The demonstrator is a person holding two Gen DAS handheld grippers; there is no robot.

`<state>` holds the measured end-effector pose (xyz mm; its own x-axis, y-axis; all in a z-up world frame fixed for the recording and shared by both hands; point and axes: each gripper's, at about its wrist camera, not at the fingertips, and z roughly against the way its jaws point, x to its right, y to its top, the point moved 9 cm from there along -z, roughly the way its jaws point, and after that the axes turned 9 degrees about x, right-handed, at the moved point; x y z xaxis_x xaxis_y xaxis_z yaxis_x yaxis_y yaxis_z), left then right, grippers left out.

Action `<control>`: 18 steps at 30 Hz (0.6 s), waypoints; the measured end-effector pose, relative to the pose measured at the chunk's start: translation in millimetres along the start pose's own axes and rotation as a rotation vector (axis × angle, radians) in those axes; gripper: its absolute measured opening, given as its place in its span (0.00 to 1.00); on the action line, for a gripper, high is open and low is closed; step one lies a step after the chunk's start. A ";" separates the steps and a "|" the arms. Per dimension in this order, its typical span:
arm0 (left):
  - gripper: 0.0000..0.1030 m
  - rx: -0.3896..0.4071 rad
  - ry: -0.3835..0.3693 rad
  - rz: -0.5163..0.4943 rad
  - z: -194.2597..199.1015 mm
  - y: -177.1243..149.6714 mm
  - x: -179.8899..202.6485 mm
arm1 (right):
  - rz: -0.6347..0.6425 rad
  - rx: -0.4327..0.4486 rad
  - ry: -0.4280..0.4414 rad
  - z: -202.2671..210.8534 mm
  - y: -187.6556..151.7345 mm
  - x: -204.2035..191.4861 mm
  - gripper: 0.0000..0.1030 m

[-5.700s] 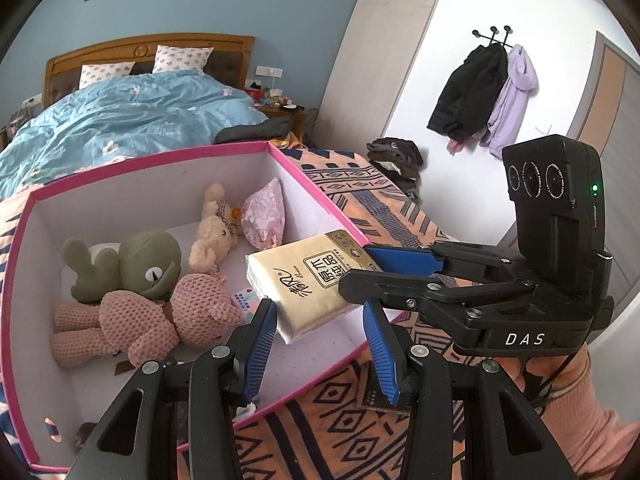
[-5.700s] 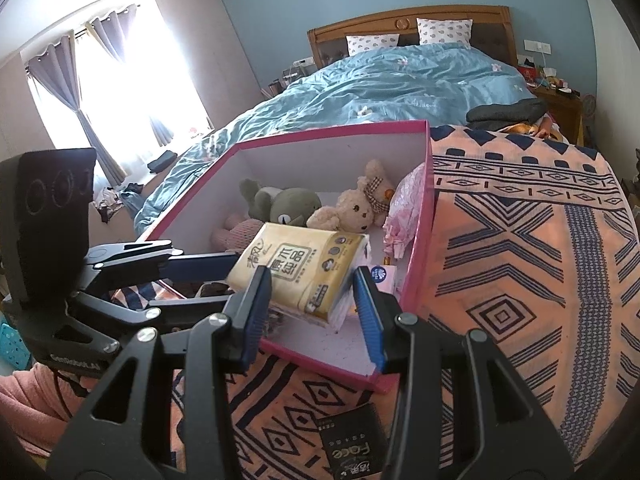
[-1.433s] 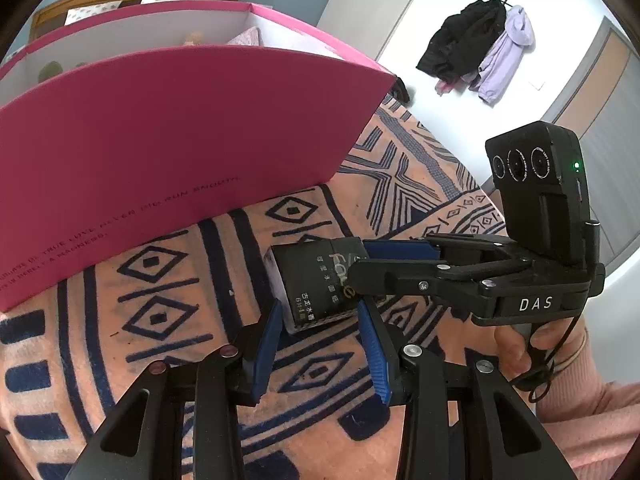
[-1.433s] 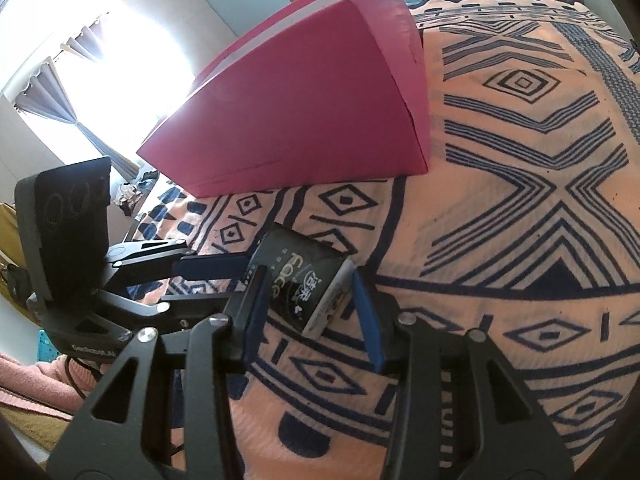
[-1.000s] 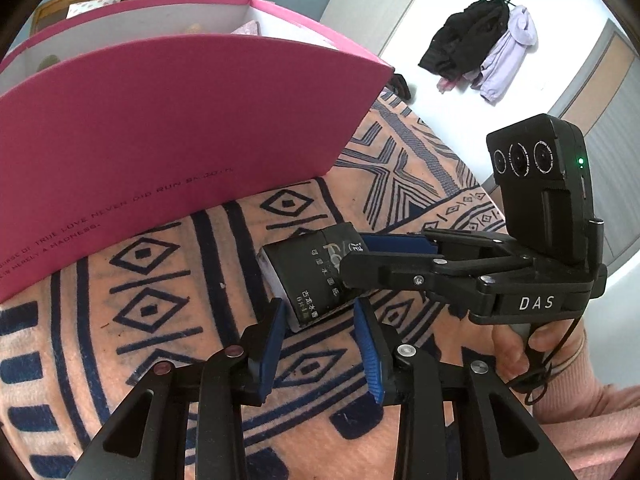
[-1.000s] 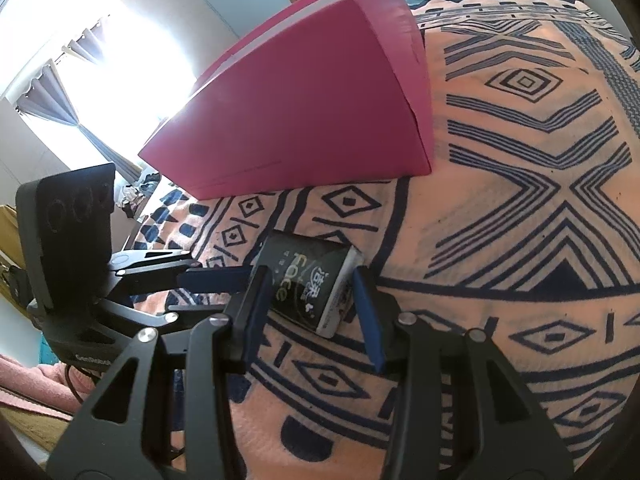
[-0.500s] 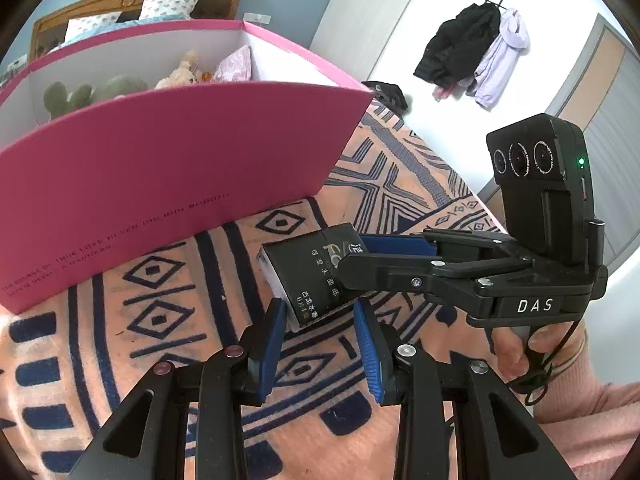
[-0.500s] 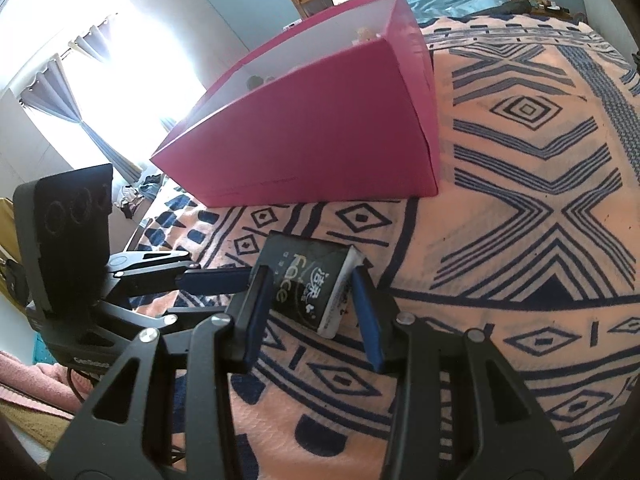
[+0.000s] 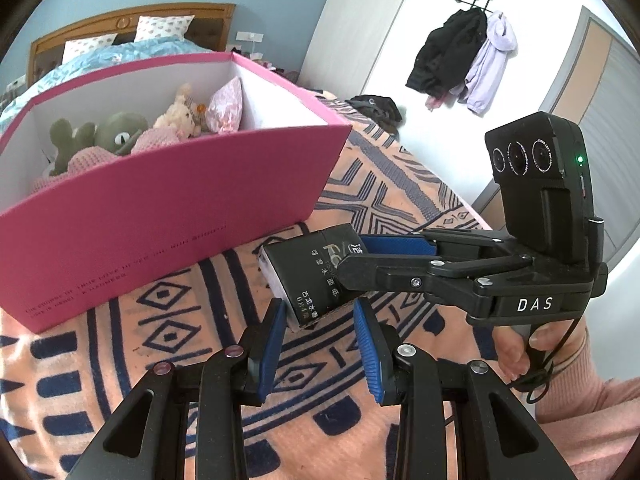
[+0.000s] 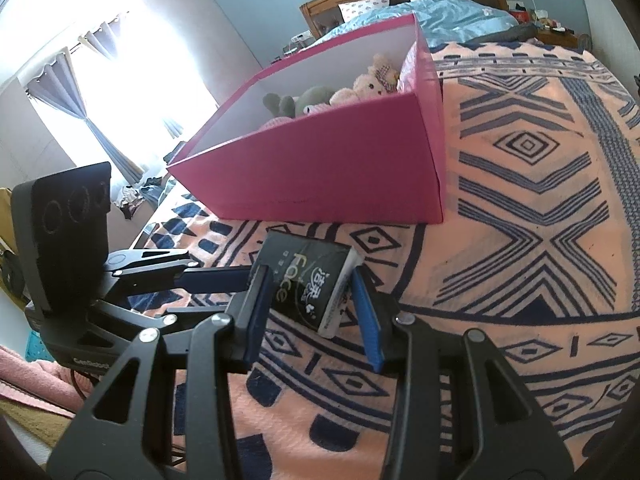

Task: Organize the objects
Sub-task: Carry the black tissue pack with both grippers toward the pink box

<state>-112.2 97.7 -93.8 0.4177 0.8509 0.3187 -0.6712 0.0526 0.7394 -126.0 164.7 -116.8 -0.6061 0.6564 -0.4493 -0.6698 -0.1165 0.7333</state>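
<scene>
A black tissue pack [image 9: 308,276] [image 10: 316,284] hangs just above the patterned blanket, in front of the pink box [image 9: 160,216] [image 10: 320,160]. My left gripper [image 9: 318,312] [image 10: 244,288] is shut on the pack's near end in the left wrist view. From the other side, my right gripper [image 10: 312,292] [image 9: 352,260] is shut across the pack's width, its blue pads [image 10: 370,320] pressing the sides. The box stands open at the top and holds several plush toys [image 9: 116,132] [image 10: 316,100].
An orange and navy blanket [image 9: 168,364] [image 10: 520,240] covers the surface under the box. A bed with a blue duvet [image 10: 440,16] lies behind. Coats [image 9: 460,60] hang on the far wall. A hand in a pink sleeve [image 9: 532,344] holds the right gripper.
Both grippers have risen together with the black pack held between them. The view now looks over the box's front wall, so the plush toys inside show.
</scene>
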 end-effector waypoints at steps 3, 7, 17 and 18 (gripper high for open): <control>0.34 0.013 0.004 -0.010 3.0 3.9 2.2 | 0.011 0.010 0.001 3.8 3.8 -3.7 0.42; 0.34 0.029 0.006 -0.020 6.9 8.3 4.4 | 0.023 0.020 0.001 6.6 7.9 -6.7 0.42; 0.34 0.061 0.012 -0.038 16.8 16.7 7.3 | 0.038 0.038 0.005 11.0 14.3 -11.6 0.42; 0.34 0.065 0.013 -0.041 17.8 18.0 7.8 | 0.039 0.040 0.006 11.8 14.8 -12.6 0.42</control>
<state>-110.1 95.9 -67.5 0.4358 0.8555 0.2795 -0.6124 0.0542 0.7887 -123.1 163.5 -94.3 -0.6340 0.6477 -0.4225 -0.6281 -0.1125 0.7700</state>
